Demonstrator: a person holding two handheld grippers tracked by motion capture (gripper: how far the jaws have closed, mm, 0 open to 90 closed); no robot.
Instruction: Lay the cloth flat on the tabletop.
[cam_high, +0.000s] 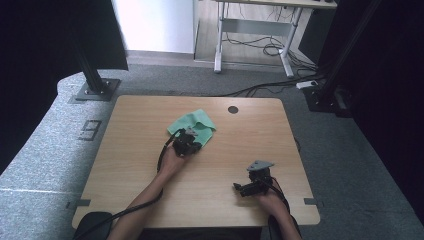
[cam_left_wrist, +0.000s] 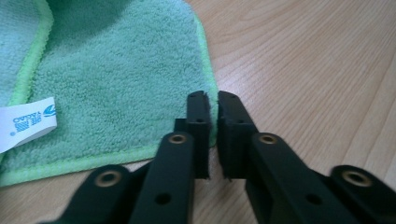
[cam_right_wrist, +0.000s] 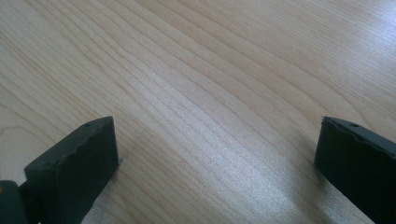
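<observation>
Left black two-jaw claw: jaws pinched together, tilted low.
Right black two-jaw claw: jaws spread wide.

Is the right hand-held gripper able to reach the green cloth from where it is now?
Probably yes: the bare table lies between the right hand-held gripper and the green cloth, though the left hand-held gripper already grips its near corner.
</observation>
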